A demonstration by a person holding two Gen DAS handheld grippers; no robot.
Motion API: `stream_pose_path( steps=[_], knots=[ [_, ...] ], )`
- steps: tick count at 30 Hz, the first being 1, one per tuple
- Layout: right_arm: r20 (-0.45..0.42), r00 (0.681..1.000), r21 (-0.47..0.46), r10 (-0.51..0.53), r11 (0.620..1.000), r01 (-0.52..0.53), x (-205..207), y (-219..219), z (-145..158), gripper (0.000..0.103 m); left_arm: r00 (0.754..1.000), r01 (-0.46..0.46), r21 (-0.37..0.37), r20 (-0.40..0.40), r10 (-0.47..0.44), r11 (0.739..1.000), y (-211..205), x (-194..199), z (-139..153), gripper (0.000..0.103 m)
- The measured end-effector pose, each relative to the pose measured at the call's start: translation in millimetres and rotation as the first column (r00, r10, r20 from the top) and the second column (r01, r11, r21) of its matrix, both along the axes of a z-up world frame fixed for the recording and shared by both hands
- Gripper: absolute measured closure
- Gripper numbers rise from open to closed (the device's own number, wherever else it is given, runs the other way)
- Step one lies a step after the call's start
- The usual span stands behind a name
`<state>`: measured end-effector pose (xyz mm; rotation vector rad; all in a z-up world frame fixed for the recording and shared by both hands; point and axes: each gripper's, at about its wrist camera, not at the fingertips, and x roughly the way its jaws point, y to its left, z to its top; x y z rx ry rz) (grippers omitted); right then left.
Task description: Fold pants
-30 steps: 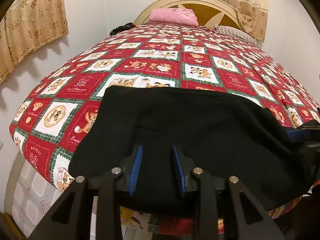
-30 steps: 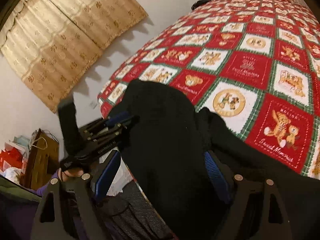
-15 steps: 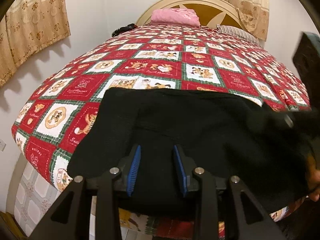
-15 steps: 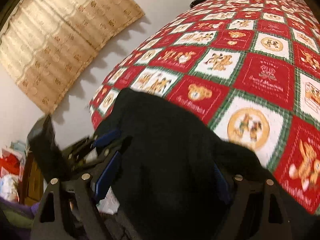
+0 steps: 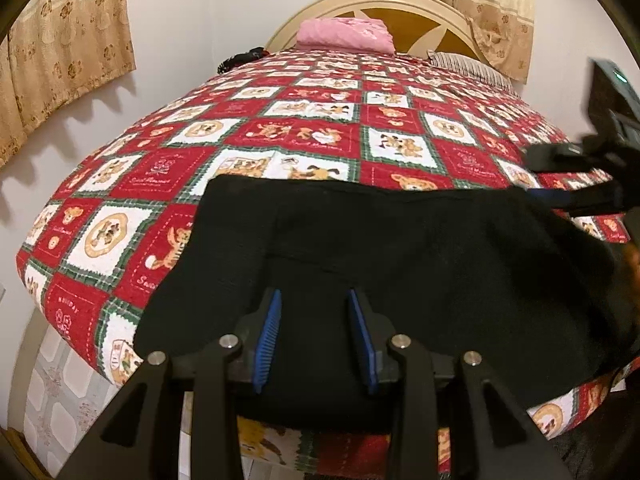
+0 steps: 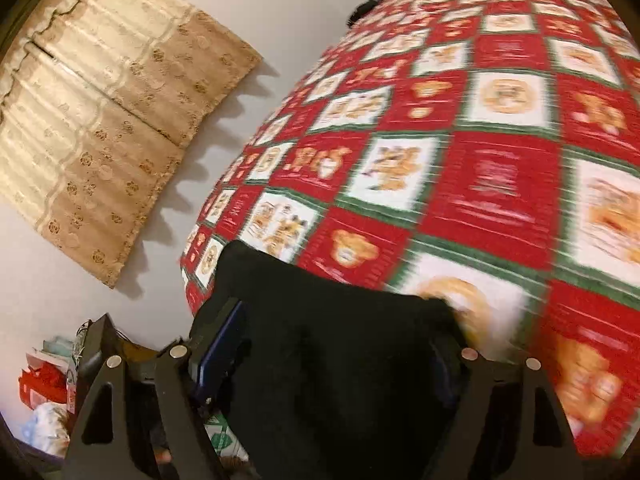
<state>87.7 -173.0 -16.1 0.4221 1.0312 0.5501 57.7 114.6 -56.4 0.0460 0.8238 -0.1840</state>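
Black pants [image 5: 400, 264] lie folded across the foot of a bed with a red, white and green teddy-bear quilt [image 5: 304, 132]; their near edge hangs over the bed's end. My left gripper [image 5: 316, 336] sits low over the near part of the pants, its blue pads [image 5: 267, 336] partly apart with black cloth filling the gap. My right gripper [image 6: 332, 356] straddles the right end of the pants [image 6: 320, 320]; its jaws stand wide and are closing, with cloth between them. The left wrist view shows it blurred at the far right [image 5: 572, 184].
A pink folded cloth [image 5: 344, 34] and a striped pillow [image 5: 468, 66] lie by the curved headboard [image 5: 404, 12]. Beige curtains [image 6: 112, 120] hang on the wall left of the bed. Bags and clutter [image 6: 44, 392] sit on the floor by the bed's foot.
My right gripper has swept sideways along the pants and rolled; in the left wrist view it rose into the upper right. Its jaws have narrowed slightly. The left gripper stayed put.
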Motion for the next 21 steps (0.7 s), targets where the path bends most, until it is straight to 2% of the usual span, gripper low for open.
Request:
stream_pose_path(
  steps=[3,4,5,7,8,9,11,13,15,17,21],
  knots=[
    [0.127,0.977,-0.15,-0.173,0.97,0.192,-36,-59,36,0.023,1.0,-0.001,-0.002,0.001,0.001,1.0,-1,0,-1,0.064],
    [0.178,0.951,-0.212,-0.251,0.934,0.286,-52,-84,50,0.023,1.0,-0.001,0.009,0.003,0.001,1.0,-3,0,-1,0.064],
    [0.229,0.916,-0.276,-0.329,0.88,0.386,-67,-108,62,0.023,1.0,-0.001,0.02,0.005,0.001,1.0,-5,0,-1,0.064],
    [0.308,0.827,-0.382,-0.47,0.735,0.56,-92,-152,79,0.023,1.0,-0.006,0.037,0.006,0.006,0.999,-7,1,-1,0.063],
    [0.334,0.759,-0.436,-0.558,0.623,0.65,-104,-180,85,0.023,1.0,-0.012,0.037,0.004,0.012,0.999,-7,2,-1,0.063],
    [0.346,0.696,-0.477,-0.629,0.521,0.708,-111,-206,88,0.022,1.0,-0.021,0.034,0.001,0.021,0.999,-8,3,-1,0.062],
    [0.356,0.597,-0.53,-0.719,0.371,0.762,-117,-250,85,0.022,1.0,-0.029,0.031,-0.002,0.029,0.999,-7,5,0,0.061],
    [0.353,0.543,-0.574,-0.762,0.282,0.769,-116,-287,75,0.022,0.999,-0.038,0.028,-0.01,0.038,0.999,-7,7,0,0.061],
    [0.307,0.515,-0.632,-0.8,0.233,0.739,-106,-318,56,0.022,0.999,-0.041,0.026,-0.015,0.041,0.999,-7,7,0,0.061],
    [0.256,0.506,-0.683,-0.824,0.217,0.698,-95,-339,38,0.022,0.999,-0.041,0.029,-0.017,0.041,0.999,-7,7,0,0.061],
    [0.25,0.533,-0.73,-0.808,0.205,0.652,-83,-345,23,0.023,0.999,-0.04,0.044,-0.016,0.041,0.998,-9,7,0,0.06]
  ],
)
